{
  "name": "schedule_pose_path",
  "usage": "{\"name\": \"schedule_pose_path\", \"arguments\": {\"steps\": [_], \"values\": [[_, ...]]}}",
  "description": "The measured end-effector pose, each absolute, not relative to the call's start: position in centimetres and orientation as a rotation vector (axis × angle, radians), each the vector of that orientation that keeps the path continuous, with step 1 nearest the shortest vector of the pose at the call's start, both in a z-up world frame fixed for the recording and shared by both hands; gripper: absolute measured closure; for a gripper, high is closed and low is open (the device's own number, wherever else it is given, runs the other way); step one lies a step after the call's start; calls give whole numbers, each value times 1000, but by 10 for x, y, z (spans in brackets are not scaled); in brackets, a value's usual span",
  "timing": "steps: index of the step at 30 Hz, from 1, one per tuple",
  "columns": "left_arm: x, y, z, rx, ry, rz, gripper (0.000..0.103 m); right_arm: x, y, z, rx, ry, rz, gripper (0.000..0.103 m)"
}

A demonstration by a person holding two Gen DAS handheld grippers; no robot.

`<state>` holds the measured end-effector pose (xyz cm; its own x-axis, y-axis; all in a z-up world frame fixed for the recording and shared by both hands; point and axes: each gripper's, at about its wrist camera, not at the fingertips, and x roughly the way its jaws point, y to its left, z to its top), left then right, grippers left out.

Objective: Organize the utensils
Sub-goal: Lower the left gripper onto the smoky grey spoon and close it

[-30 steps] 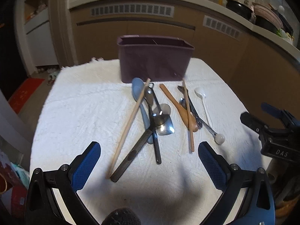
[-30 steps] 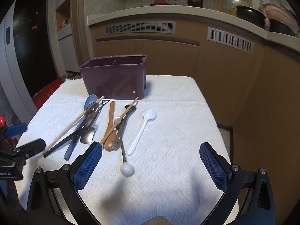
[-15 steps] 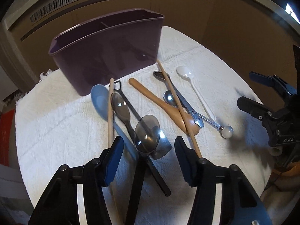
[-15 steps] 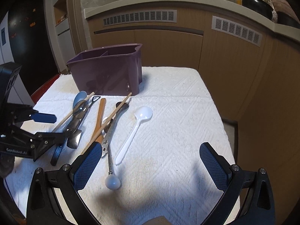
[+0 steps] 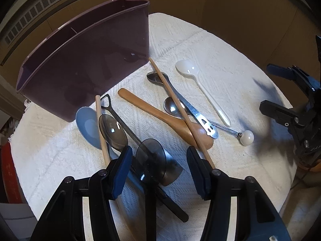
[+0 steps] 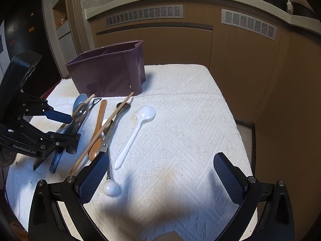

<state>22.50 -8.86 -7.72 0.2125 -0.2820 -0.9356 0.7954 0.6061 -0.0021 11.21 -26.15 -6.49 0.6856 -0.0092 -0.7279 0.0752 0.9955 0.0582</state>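
A purple utensil holder (image 5: 86, 60) stands at the back of a white towel, also in the right wrist view (image 6: 108, 74). In front lie a smoky plastic spoon (image 5: 150, 158), a second smoky spoon (image 5: 113, 130), a blue spoon (image 5: 86, 124), a wooden spoon (image 5: 166, 118), two chopsticks (image 5: 176, 108), metal spoons (image 5: 174, 106), a white plastic spoon (image 5: 202, 88) (image 6: 136, 132) and a ball-ended metal tool (image 5: 246, 137). My left gripper (image 5: 158, 164) is open, low, its pads on either side of the smoky spoon's bowl. My right gripper (image 6: 160, 178) is open and empty over bare towel.
The white towel (image 6: 190, 120) covers a small table whose edges drop off on all sides. Brown kitchen cabinets (image 6: 200, 44) stand behind it. The other gripper shows at each view's side: right gripper (image 5: 293, 112), left gripper (image 6: 40, 132).
My left gripper has come down and forward over the utensil pile and narrowed its jaws around the smoky spoon. My right gripper has drifted slightly forward, still wide open.
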Motion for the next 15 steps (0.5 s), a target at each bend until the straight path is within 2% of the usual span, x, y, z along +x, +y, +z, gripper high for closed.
{"name": "schedule_pose_path", "arguments": {"steps": [2,4,7,15], "values": [[226,-89,-81,558,1135,-797,52,112,-262,-65,89,815,-49,0],[226,-86,-84,555,1143,-792,58,111,-262,-65,87,815,-50,0],[226,-81,-84,520,1155,-788,73,112,-261,-65,83,816,-45,0],[214,-62,-80,418,1140,-700,73,110,-253,-63,64,817,-36,0]]}}
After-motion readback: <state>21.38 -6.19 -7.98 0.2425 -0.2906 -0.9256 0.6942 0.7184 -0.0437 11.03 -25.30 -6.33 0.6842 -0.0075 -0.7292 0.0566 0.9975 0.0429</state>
